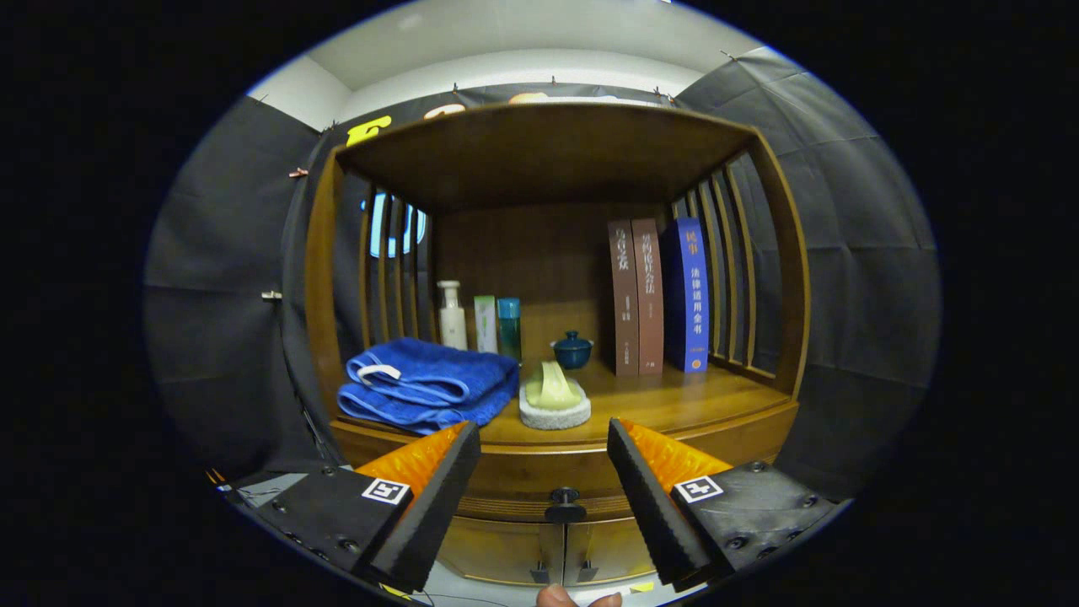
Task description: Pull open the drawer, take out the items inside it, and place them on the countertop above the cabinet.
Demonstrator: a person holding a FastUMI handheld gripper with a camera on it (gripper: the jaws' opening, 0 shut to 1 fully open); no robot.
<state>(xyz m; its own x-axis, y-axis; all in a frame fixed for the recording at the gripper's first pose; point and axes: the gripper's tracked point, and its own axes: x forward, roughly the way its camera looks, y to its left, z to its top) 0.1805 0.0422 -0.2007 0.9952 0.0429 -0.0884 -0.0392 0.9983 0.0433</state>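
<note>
Gripper (544,468): fingers spread wide, nothing between them, held level and facing the cabinet front, the drawer knob (564,504) lying in the gap just ahead, a stance that would suit closing on the knob. Drawer (539,497): shut flush under the countertop's front edge; contents hidden, so whether anything lies inside cannot be told. Countertop (674,405): wooden, roofed by a shelf and fenced by side slats. Folded blue towel (426,384): at the front left corner, slightly overhanging the edge. Pale soap-like piece on a white round dish (554,396): near the front edge, about the middle, right of the towel. Three bottles (476,320): upright in a row against the back, behind the towel. Small dark lidded cup (572,350): toward the back, middle. Three books (662,295): upright at the back right, leaning on the slats for support. Lower cabinet doors (560,552): closed, below the drawer. Judgement: the shut drawer and stocked countertop fit either a drawer yet to be emptied or one emptied and closed again.
</note>
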